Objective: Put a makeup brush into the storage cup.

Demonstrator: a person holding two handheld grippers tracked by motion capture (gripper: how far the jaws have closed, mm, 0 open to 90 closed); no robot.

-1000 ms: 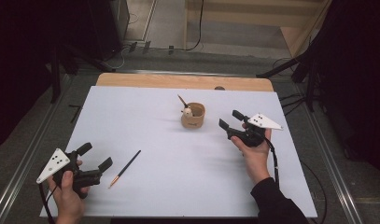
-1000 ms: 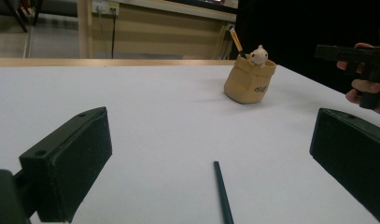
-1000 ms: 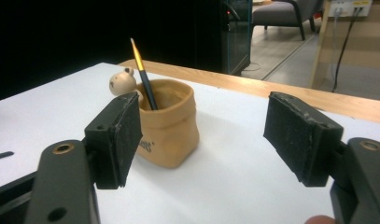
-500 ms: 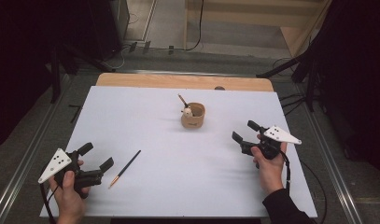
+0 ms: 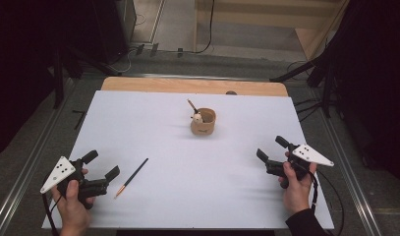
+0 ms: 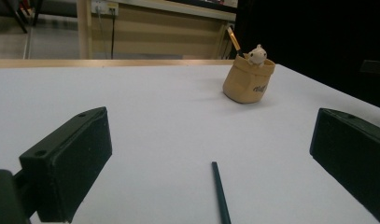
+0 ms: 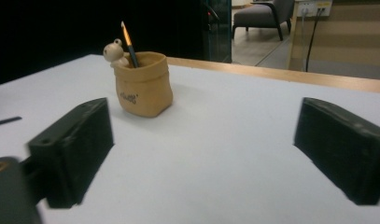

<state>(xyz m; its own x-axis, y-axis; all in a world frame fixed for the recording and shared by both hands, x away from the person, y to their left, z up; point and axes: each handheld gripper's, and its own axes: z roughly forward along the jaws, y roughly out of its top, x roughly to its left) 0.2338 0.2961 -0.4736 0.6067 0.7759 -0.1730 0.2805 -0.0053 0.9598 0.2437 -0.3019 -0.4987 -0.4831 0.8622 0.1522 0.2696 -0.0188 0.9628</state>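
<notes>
Staging second pencil [image 5: 131, 177] pickup — both tongs released, right tongs [image 5: 272, 156] just opening, empty; close left tongs [image 5: 100, 169] on it, then pot [image 5: 203, 122].

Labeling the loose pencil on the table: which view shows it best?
High view: the pencil lies whole on the white table, ahead of the open left gripper. Left gripper view shows just its dark end between the jaws. Right gripper view catches a sliver at the frame edge.
</notes>
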